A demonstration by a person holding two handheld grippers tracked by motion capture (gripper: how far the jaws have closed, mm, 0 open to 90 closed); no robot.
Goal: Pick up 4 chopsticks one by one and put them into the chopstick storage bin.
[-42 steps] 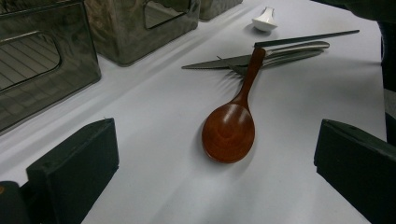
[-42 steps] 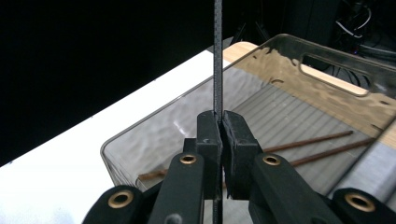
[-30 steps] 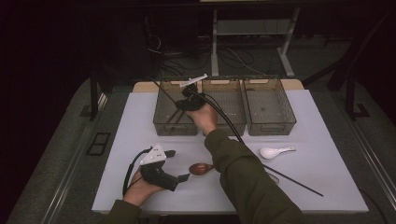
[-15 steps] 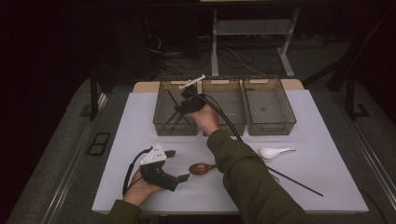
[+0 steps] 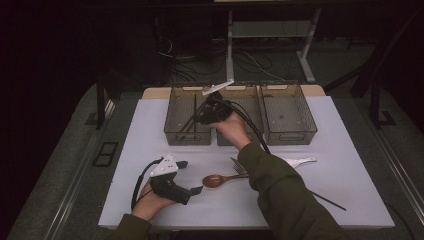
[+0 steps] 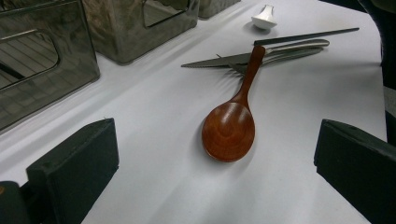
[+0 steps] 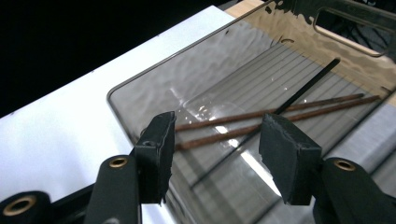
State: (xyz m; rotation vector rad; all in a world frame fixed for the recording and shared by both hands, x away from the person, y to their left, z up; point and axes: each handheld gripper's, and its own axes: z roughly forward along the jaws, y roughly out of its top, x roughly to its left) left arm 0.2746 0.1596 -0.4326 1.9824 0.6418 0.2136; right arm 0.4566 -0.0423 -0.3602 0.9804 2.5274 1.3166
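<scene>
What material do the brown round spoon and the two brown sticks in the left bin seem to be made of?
Brown round spoon: probably wood, glossy lacquer; faint grain and highlights show. Two thin brown sticks in the smoky translucent bin: likely wood or bamboo, matte and speckled; cannot tell for sure.

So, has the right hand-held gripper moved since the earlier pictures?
Yes. The right hand-held gripper has drawn back slightly toward the person, off the left bin, and its jaws have just been opening with nothing between them.

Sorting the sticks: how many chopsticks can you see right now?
4. Two brown chopsticks and one black chopstick lie in the left bin; another black one lies on the table by the right sleeve. Others may be hidden.
</scene>
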